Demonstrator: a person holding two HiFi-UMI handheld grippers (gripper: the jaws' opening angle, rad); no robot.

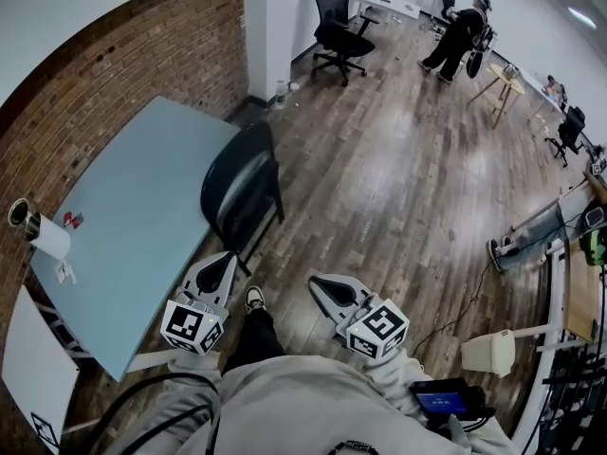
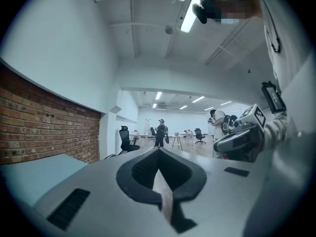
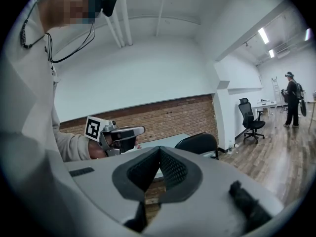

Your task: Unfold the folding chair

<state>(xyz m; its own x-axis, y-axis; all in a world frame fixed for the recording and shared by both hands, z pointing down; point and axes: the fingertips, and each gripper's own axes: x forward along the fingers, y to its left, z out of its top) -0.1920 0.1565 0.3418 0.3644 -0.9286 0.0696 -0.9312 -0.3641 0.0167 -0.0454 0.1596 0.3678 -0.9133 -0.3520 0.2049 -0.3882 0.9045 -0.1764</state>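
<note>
A black folding chair [image 1: 242,190] stands on the wooden floor against the edge of the light blue table [image 1: 123,207], its backrest toward me. In the right gripper view the chair [image 3: 197,143] shows past the jaws, beside the table. My left gripper [image 1: 224,260] is held close to my body, short of the chair, jaws shut and empty. My right gripper [image 1: 323,283] hangs beside it to the right, also shut with nothing in it. Each gripper view shows its own closed tips, the left gripper [image 2: 158,150] and the right gripper [image 3: 159,149], and the other gripper off to the side.
A brick wall [image 1: 142,55] runs behind the table, which carries a paper roll [image 1: 45,237]. A black office chair [image 1: 340,27], a person [image 1: 460,31] and a small wooden stand [image 1: 503,83] are far across the floor. A white bin [image 1: 488,353] and cables lie at my right.
</note>
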